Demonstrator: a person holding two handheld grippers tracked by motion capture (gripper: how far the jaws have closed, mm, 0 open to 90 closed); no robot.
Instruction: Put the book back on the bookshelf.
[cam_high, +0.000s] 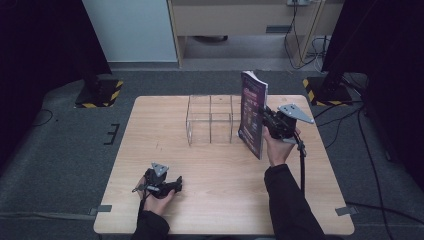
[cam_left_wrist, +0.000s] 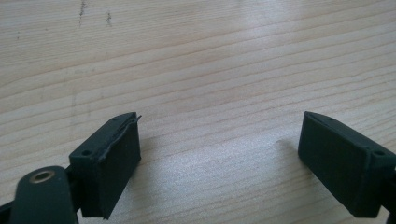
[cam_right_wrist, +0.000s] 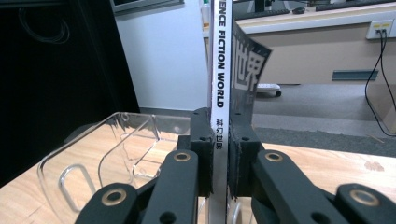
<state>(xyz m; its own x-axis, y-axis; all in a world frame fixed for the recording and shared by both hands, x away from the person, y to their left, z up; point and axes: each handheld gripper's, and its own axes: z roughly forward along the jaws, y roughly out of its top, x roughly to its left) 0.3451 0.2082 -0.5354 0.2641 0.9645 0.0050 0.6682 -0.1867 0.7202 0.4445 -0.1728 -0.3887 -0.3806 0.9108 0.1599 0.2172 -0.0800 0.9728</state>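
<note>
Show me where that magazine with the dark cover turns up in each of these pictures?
High view: the magazine stands upright right of centre, clamped by the right gripper.
Left gripper view: wooden table between open jaws.
Right gripper view: its white spine rises at centre.
Shared landmark: clear plastic rack.

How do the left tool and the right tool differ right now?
The left tool has its jaws spread wide with nothing between them; the right tool is shut on the spine of an upright dark-covered magazine. The left tool sits low over the bare light wooden table, near its front edge; the right tool is raised beside the clear plastic divided rack. Both are black, each held in one hand.
</note>
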